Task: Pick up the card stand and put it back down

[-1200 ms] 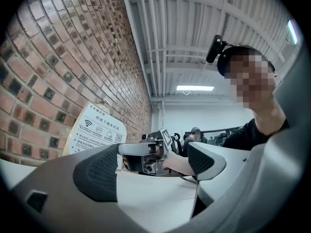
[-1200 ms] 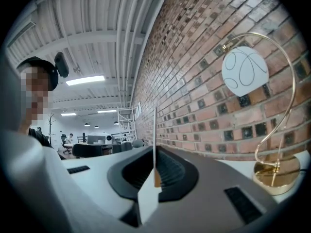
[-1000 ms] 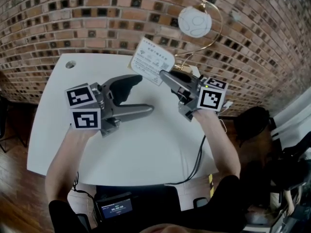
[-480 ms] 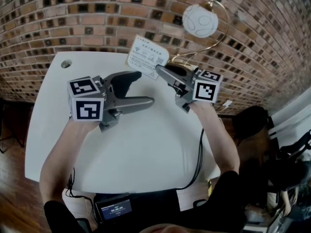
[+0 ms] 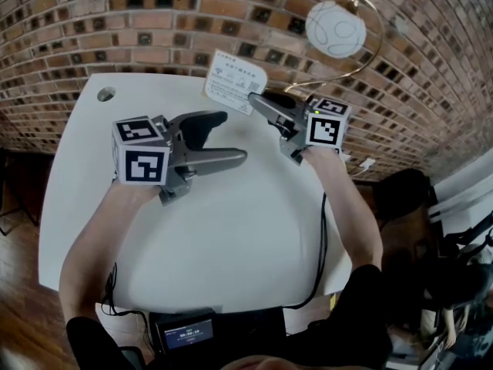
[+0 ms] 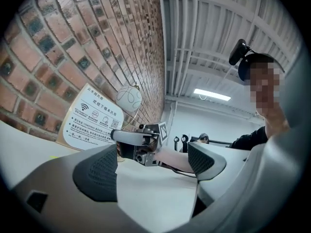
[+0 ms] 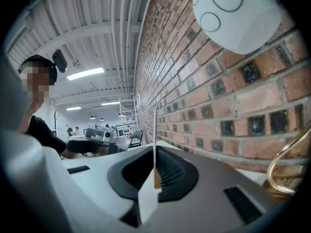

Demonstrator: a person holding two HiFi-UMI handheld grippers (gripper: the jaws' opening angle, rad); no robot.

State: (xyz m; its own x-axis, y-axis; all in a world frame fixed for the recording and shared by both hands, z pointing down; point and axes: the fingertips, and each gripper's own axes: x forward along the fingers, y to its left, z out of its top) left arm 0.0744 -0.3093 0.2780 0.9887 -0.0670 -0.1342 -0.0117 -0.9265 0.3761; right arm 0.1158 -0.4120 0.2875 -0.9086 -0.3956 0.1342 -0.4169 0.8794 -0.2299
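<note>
The card stand (image 5: 235, 91) is a white printed sign, tilted, at the far edge of the white table (image 5: 231, 237) near the brick wall. My right gripper (image 5: 255, 101) is shut on its right edge. In the right gripper view the card (image 7: 154, 144) shows edge-on, pinched between the dark pads (image 7: 172, 171). The left gripper view shows the sign's printed face (image 6: 92, 123) with the right gripper (image 6: 121, 136) on it; I cannot tell whether its foot touches the table. My left gripper (image 5: 233, 137) hovers open over the table, left of the card, nothing between its pads (image 6: 97, 171).
A lamp with a white globe (image 5: 335, 28) on a curved gold arm stands right of the card, close behind the right gripper. A cable hole (image 5: 105, 94) sits at the table's far left corner. A black cable (image 5: 317, 245) runs off the near right edge.
The right gripper and the card it holds have shifted slightly left and toward the wall. The left gripper has stayed open in about the same place.
</note>
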